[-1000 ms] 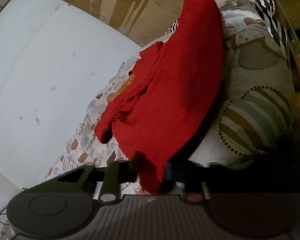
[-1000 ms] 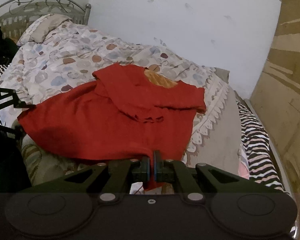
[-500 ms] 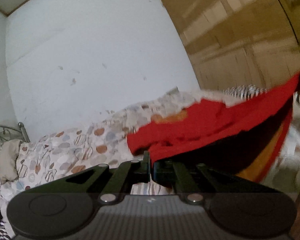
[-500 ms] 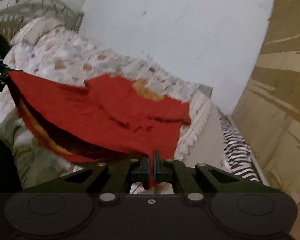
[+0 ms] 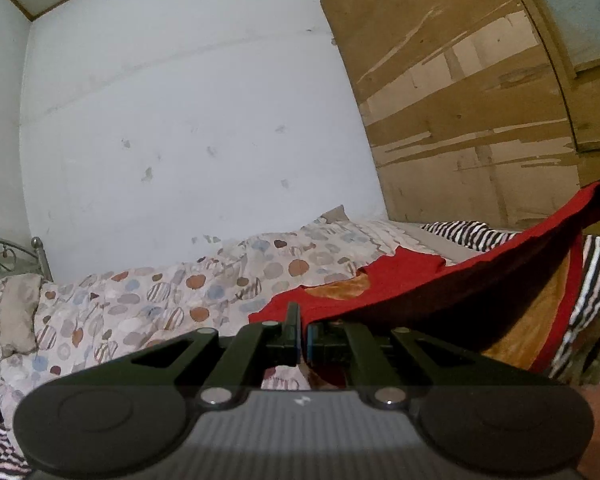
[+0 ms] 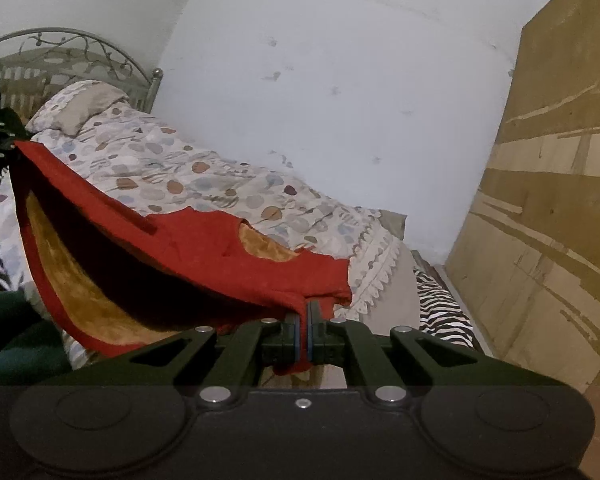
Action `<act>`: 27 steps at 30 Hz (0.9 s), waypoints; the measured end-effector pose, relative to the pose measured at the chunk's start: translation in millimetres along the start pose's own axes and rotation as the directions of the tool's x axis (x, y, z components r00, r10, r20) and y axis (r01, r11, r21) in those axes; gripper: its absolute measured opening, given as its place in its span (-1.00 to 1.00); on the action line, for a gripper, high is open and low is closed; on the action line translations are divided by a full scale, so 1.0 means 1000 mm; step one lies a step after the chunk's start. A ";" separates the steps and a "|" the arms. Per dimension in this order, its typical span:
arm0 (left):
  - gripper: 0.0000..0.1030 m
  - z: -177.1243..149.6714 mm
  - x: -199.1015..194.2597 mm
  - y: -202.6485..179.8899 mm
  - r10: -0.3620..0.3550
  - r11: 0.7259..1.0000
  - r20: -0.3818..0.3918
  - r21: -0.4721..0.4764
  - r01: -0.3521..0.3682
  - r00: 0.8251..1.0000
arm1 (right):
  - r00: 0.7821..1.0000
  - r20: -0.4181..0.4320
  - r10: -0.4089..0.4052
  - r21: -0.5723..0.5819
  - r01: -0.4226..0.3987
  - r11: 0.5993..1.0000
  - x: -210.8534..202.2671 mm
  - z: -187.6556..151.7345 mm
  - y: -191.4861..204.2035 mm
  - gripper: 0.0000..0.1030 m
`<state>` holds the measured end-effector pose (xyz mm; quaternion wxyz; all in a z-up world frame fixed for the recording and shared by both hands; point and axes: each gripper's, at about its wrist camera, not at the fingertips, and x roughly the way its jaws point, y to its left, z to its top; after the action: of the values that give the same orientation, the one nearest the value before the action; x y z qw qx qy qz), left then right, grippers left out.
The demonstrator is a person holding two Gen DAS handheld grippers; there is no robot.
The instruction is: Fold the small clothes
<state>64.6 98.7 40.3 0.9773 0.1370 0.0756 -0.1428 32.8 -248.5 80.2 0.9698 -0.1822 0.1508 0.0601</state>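
Note:
A small red garment [image 5: 400,280] with an orange fleecy lining is stretched in the air over the bed between my two grippers. My left gripper [image 5: 303,332] is shut on one bottom corner of it. My right gripper [image 6: 304,334] is shut on the other bottom corner, and the hem [image 6: 112,208] runs taut to the left gripper at the far left edge of the right wrist view. The neck end [image 6: 260,248] and sleeves rest on the quilt. The bottom opening sags and shows the orange inside [image 6: 72,276].
The bed has a dotted quilt [image 5: 180,292], a pillow [image 6: 84,104] and a metal headboard [image 6: 60,40]. A zebra-striped cloth [image 6: 440,304] lies along the bed's far side. A white wall [image 5: 180,120] and a wooden panel wall [image 5: 480,100] stand behind.
Both grippers have lifted the garment's bottom edge off the bed and pulled it taut. The views have tilted up from the bed towards the wall.

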 end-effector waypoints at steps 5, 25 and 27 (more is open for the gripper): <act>-0.98 0.000 -0.021 -0.005 -0.001 1.000 -0.007 -0.027 0.001 1.000 | 1.000 0.008 0.016 0.036 -0.016 0.999 -0.025 0.002 0.005 -0.97; -0.96 -0.087 -0.009 -0.023 -0.118 0.992 -0.330 0.002 0.126 0.937 | 0.940 -0.301 0.161 0.061 -0.150 0.987 0.004 -0.072 0.034 -0.94; -0.95 -0.091 -0.007 -0.024 -0.130 0.990 -0.345 0.002 0.139 0.929 | 0.932 -0.318 0.174 0.068 -0.160 0.985 0.009 -0.078 0.036 -0.92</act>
<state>40.6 104.9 -51.2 0.9351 0.1670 0.2528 -0.1839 14.0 -243.2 -3.9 0.9270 -0.1561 0.3233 0.1086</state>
